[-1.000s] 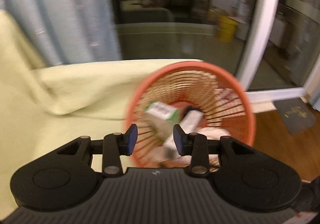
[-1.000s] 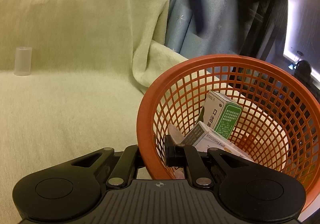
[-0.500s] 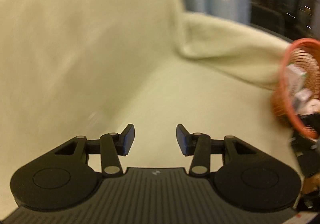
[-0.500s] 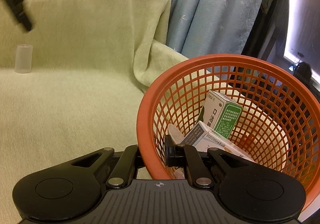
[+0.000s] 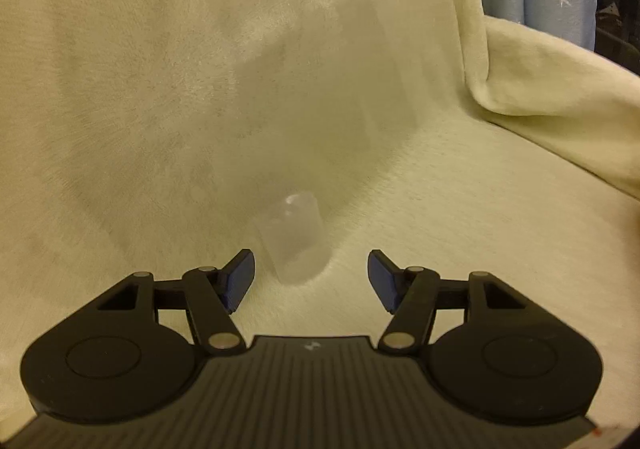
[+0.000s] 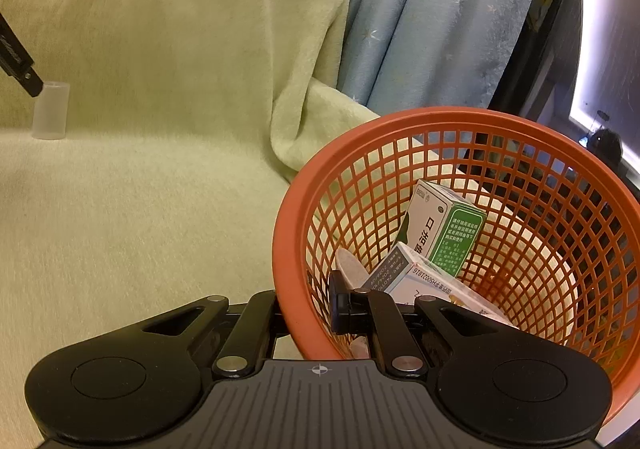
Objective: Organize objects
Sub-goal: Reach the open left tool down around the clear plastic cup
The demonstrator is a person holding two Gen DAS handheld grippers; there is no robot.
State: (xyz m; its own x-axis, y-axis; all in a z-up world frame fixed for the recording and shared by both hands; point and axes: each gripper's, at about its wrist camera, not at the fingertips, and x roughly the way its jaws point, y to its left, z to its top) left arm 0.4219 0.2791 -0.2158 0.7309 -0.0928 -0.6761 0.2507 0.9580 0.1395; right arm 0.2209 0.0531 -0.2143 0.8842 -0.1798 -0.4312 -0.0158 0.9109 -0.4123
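Observation:
A small translucent plastic cup (image 5: 294, 239) stands upright on the pale green blanket, just ahead of my left gripper (image 5: 311, 277), which is open wide and empty. The cup also shows at the far left of the right wrist view (image 6: 50, 111), with part of the left gripper (image 6: 16, 61) just above it. My right gripper (image 6: 306, 305) is shut on the near rim of the orange mesh basket (image 6: 400, 125). The basket holds a green and white box (image 6: 442, 231), a white box (image 6: 416, 281) and a few smaller items.
The pale green blanket (image 6: 160, 209) covers the sofa seat and backrest, with a folded armrest hump (image 5: 560, 97) on the right. Blue star-patterned curtains (image 6: 432, 21) hang behind. A dark window area (image 6: 560, 49) lies at the far right.
My left gripper has swung away from the basket to the left, come up to the translucent cup, and opened wider. My right gripper and the basket have stayed still.

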